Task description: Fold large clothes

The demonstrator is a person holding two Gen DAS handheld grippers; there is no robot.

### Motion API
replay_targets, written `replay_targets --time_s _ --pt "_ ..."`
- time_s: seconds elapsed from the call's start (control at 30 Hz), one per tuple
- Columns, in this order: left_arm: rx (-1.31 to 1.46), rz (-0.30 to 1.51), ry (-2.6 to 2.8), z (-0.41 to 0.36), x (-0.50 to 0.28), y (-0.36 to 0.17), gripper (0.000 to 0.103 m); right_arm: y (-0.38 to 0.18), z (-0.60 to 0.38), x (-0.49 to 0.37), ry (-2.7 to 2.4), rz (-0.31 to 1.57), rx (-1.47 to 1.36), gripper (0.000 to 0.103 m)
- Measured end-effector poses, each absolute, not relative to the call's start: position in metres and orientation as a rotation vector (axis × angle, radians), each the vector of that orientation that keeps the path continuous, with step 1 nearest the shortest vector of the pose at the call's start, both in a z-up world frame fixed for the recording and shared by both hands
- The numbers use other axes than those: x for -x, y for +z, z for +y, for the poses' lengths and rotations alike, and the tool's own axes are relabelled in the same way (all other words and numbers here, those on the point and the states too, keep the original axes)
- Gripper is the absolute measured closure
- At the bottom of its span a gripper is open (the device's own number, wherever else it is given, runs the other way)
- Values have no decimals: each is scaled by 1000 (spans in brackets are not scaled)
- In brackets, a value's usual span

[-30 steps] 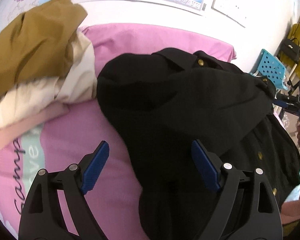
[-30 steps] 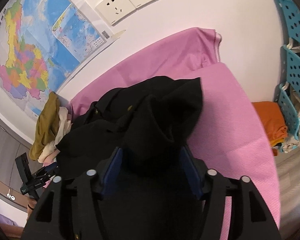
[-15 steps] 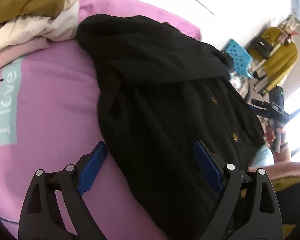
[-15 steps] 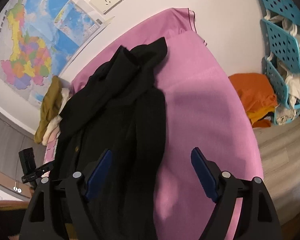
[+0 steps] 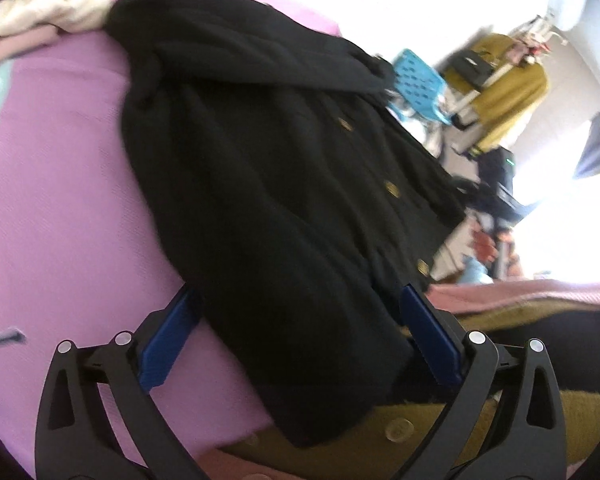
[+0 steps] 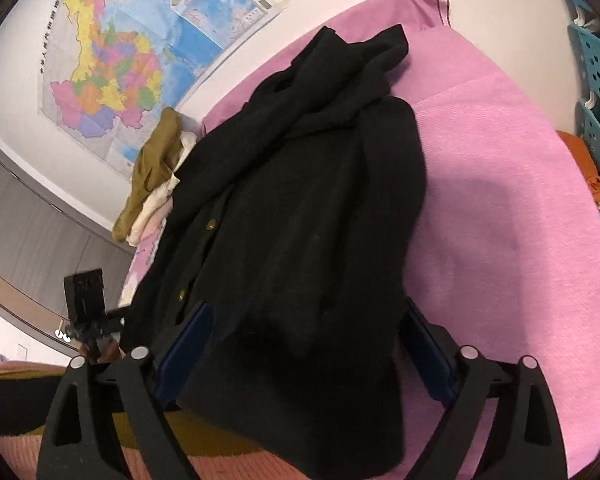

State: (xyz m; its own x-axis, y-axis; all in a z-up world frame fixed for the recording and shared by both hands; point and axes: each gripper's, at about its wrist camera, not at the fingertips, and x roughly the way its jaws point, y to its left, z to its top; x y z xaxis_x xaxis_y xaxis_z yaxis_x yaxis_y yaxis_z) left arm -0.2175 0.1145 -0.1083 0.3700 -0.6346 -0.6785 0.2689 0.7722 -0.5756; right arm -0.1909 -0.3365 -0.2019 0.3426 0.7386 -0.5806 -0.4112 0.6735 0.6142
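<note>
While both pairs of fingers have just been opening, the black buttoned wool-like coat (image 6: 300, 208) has come to lie lengthwise on the pink bed cover (image 6: 512, 208), hem end near the bed's front edge, collar end toward the wall

Left gripper (image 5: 296, 344): blue-padded fingers spread wide; coat hem lies between them, pads not pressing it
Right gripper (image 6: 304, 352): fingers likewise apart and astride the hem; a second ago they were clamped on a bunched fold of the coat, now let go

Coat: brass buttons (image 5: 391, 188) face up, one side already laid over the body; upper part rumpled

Other: heap of olive and cream clothes (image 6: 156, 176) near the wall; map poster (image 6: 140, 52)

Judgement: one fold laid and released; next grasp likely at the hem, to double the coat toward the collar
</note>
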Motion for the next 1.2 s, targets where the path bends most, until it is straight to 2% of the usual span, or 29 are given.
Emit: replay_targets --time_s 0.03,0.07,0.1,0.17,0.2,0.23,0.3,0.37,0.53,0.7,0.8,0.83,0.87,0.9,1.0,1.07,1.13,1.17,1.2 --pt "400 1045 -618 109 219 -109 6 -202 -336 192 777 953 -401 15" --pt "394 1045 -623 105 221 -109 6 -203 -334 192 789 954 -402 34" --pt "391 1044 -627 100 221 -109 7 -203 -330 193 809 958 -415 48" --pt "399 1028 -578 95 218 -108 40 -206 -325 193 847 966 -461 81" --pt "416 1034 -562 96 215 -109 69 -205 -321 195 854 958 -455 82" --pt "454 1034 -541 101 211 -108 83 -200 -319 198 852 941 -444 83" --pt "463 996 -505 110 212 -97 87 -189 -318 205 886 899 -468 87" --pt "434 930 -474 117 220 -78 88 -173 -320 215 910 848 -482 90" --pt "454 825 -414 151 240 -38 88 -138 -322 247 973 746 -463 91" --pt "429 932 -380 155 242 -64 84 -178 -317 242 904 901 -415 88" --pt "406 1011 -387 145 238 -89 72 -201 -317 239 839 983 -400 77" --pt "410 1017 -387 146 238 -93 61 -203 -320 239 825 983 -413 67" --pt "420 1023 -379 148 238 -96 54 -204 -323 240 806 983 -416 51" --pt "433 1015 -386 151 239 -97 43 -204 -327 242 782 981 -419 45" --pt "477 1002 -399 161 241 -99 24 -202 -334 246 778 973 -425 39" --pt "491 991 -417 163 243 -98 21 -204 -335 248 801 979 -443 35" --pt "496 989 -432 160 242 -101 12 -210 -334 249 828 988 -469 31" --pt "501 991 -461 155 240 -102 11 -211 -332 250 847 980 -481 26" --pt "501 992 -481 149 237 -103 10 -212 -327 249 882 976 -499 26"
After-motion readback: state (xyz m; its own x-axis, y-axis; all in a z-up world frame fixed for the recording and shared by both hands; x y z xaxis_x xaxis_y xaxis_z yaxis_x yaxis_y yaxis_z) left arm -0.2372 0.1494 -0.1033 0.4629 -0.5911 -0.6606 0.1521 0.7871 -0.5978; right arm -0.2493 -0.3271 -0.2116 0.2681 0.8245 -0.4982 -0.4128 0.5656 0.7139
